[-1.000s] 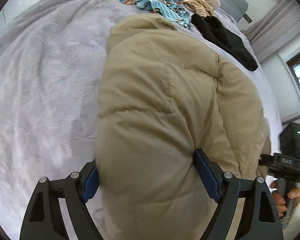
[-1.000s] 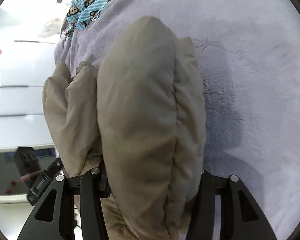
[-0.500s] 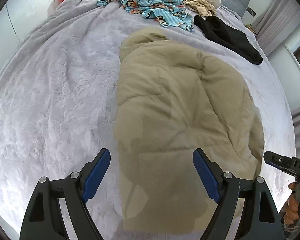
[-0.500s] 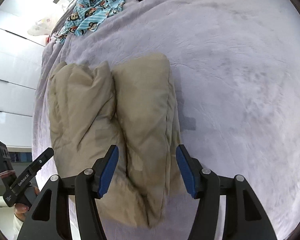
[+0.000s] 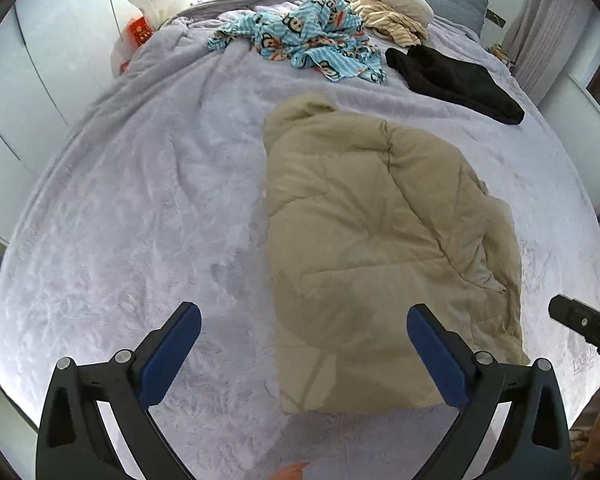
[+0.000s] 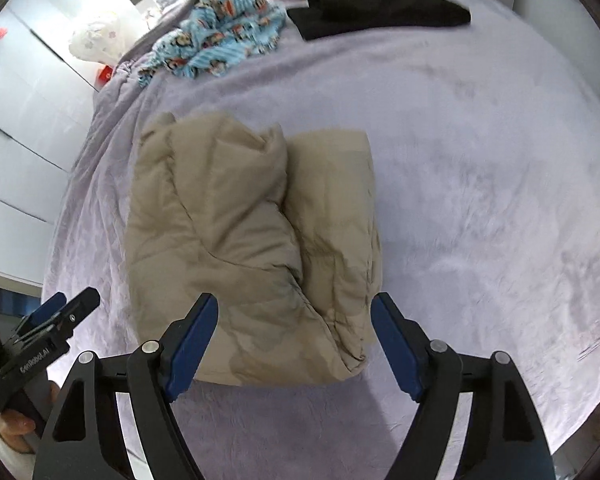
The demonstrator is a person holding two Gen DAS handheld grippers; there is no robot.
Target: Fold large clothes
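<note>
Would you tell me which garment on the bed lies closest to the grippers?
The folded beige puffer jacket, lying just beyond both grippers; the blue monkey-print garment and the black garment lie farther up the bed.

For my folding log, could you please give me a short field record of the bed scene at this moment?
surface: bed with lilac blanket
main garment: beige puffer jacket, folded, lying flat, not held
left gripper: open, jaws just opened wider, nothing between the pads
right gripper: open, jaws just been opening, above the jacket's near edge
other clothes: blue monkey-print garment, black garment, cream striped pile at the far end
</note>
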